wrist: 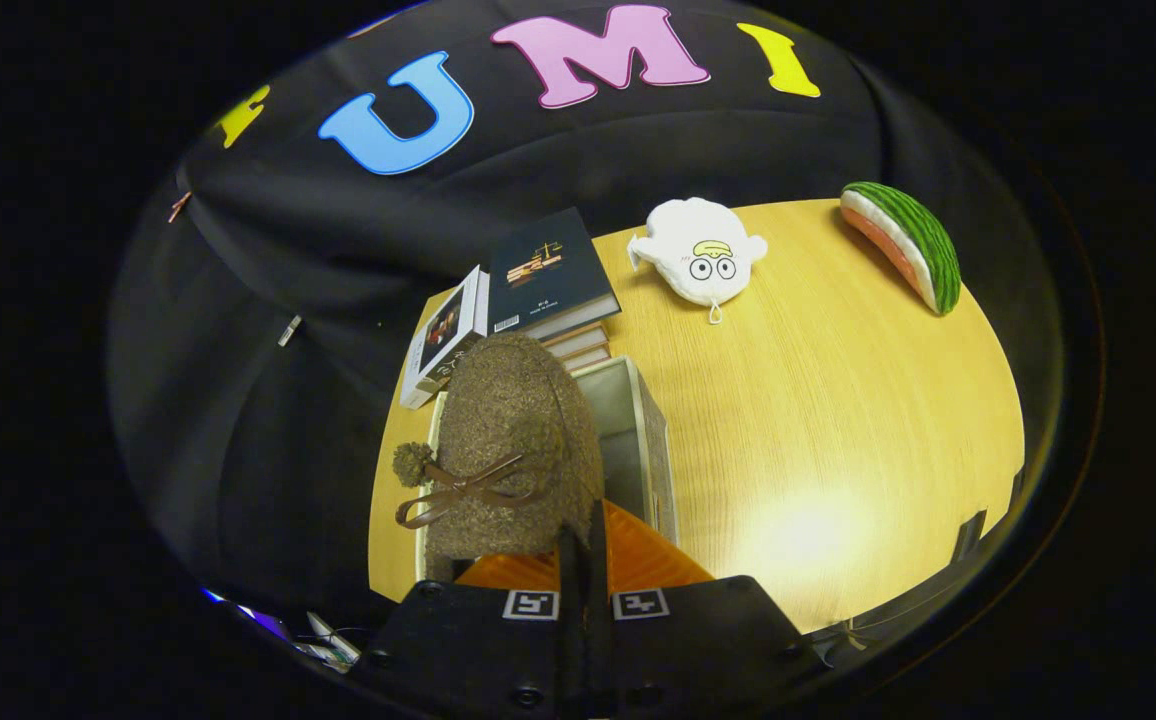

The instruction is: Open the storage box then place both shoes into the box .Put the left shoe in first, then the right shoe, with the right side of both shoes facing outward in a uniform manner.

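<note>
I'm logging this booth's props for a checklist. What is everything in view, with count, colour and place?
shoe: 1, fuzzy brown with a bow and pompom, held in the fingers over the box
storage box: 1, grey, open, beneath the shoe
books: a few, dark-covered one on top, stacked beyond the box
plush toy: 1, white, beside the books
watermelon slice toy: 1, green and red, far side
table: 1, light wood
gripper: 1, fingers closed on the shoe's edge
</note>
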Demonstrator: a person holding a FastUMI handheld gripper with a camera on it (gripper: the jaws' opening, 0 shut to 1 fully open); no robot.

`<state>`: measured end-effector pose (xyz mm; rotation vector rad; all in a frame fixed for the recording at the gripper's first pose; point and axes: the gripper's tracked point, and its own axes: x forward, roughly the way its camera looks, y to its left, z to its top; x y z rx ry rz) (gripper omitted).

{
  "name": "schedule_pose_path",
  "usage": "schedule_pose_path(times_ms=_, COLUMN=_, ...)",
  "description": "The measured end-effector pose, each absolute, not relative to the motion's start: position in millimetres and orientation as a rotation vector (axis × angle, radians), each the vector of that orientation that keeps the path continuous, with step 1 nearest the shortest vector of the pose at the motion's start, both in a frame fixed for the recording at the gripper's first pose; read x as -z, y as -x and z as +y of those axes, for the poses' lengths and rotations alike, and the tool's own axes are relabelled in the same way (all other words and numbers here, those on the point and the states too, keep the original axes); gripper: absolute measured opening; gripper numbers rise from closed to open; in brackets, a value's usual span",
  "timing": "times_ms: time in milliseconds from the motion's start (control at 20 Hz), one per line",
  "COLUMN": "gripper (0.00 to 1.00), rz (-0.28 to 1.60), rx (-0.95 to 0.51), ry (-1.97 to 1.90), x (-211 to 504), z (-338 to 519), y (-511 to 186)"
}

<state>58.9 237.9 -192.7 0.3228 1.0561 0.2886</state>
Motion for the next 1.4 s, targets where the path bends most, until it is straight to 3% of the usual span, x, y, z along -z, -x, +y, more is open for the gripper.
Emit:
schedule_pose_path(times_ms=300, gripper=0.10, rz=1.094, rx=-0.301, ry=-0.358, x=203.3, z=250.8, y=-51.2)
schedule_pose_path(times_ms=350, gripper=0.28, rz=1.107, rx=-0.328, ry=-0.374, x=200.5, z=256.7, y=-48.6)
schedule_pose_path(times_ms=500, gripper=0.95, rz=1.057, rx=-0.373, ry=-0.379, x=187.3, z=264.0, y=-49.4)
schedule_pose_path(times_ms=550, gripper=0.99, rz=1.038, rx=-0.377, ry=-0.378, x=180.3, z=263.1, y=-50.3)
schedule_pose_path(times_ms=1100, gripper=0.98, rz=0.712, rx=-0.306, ry=-0.330, x=85.7, z=184.8, y=-71.0)
schedule_pose_path(times_ms=1400, gripper=0.98, rz=0.384, rx=-0.294, ry=-0.186, x=4.7, z=113.3, y=-87.9)
